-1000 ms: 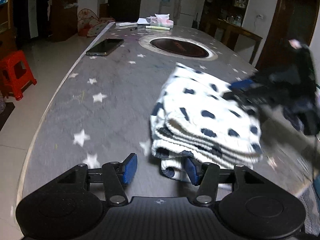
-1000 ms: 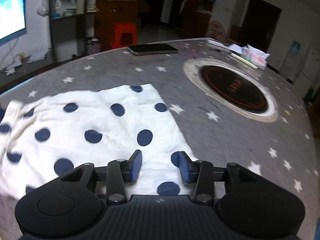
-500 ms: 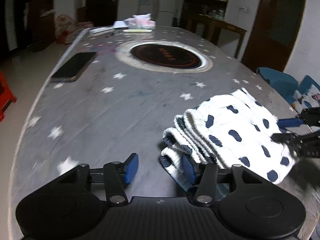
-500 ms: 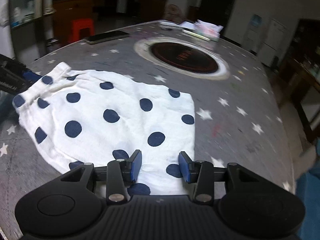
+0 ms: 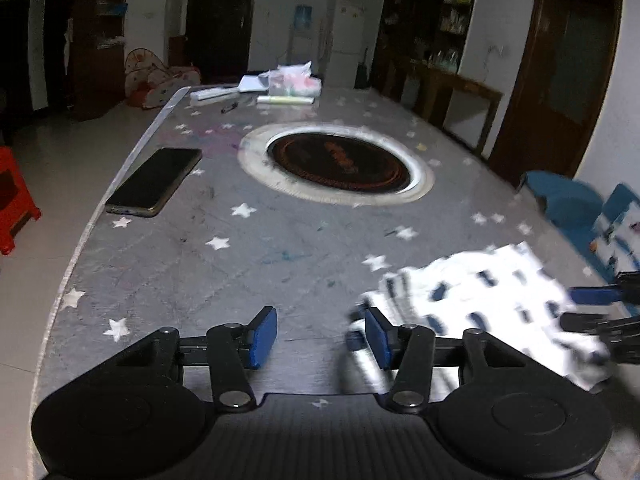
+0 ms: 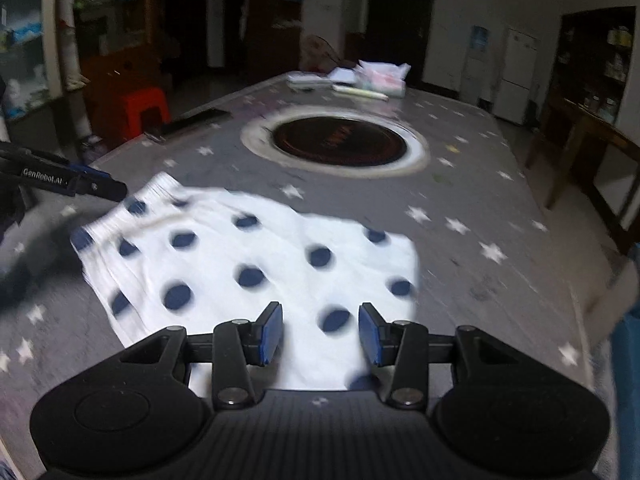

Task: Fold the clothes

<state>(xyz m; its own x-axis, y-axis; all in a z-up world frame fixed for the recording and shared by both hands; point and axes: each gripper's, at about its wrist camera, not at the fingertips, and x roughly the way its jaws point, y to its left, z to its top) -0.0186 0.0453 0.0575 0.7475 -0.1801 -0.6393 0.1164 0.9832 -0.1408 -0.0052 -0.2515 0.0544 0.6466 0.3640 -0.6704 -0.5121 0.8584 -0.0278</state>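
Observation:
A folded white garment with dark blue dots [image 6: 256, 256] lies on the grey star-patterned table [image 6: 460, 184]. In the left wrist view the garment [image 5: 480, 300] sits at the lower right, blurred. My left gripper [image 5: 318, 336] is open and empty, with its right fingertip next to the garment's near left corner. My right gripper [image 6: 320, 332] is open and empty, just above the garment's near edge. The left gripper's fingers [image 6: 96, 188] show at the garment's left corner in the right wrist view. The right gripper's fingers [image 5: 592, 296] show at the far right in the left wrist view.
A round dark inset burner [image 5: 340, 160] sits mid-table. A phone [image 5: 156, 184] lies near the left edge. Papers and a plastic bag [image 5: 288, 84] are at the far end. A red stool [image 5: 12, 200] stands left of the table, blue chairs [image 5: 568, 204] on the right.
Both grippers have drawn back and swung away from the garment. The left gripper has moved left, so the garment sits further right in its view. The garment lies flat.

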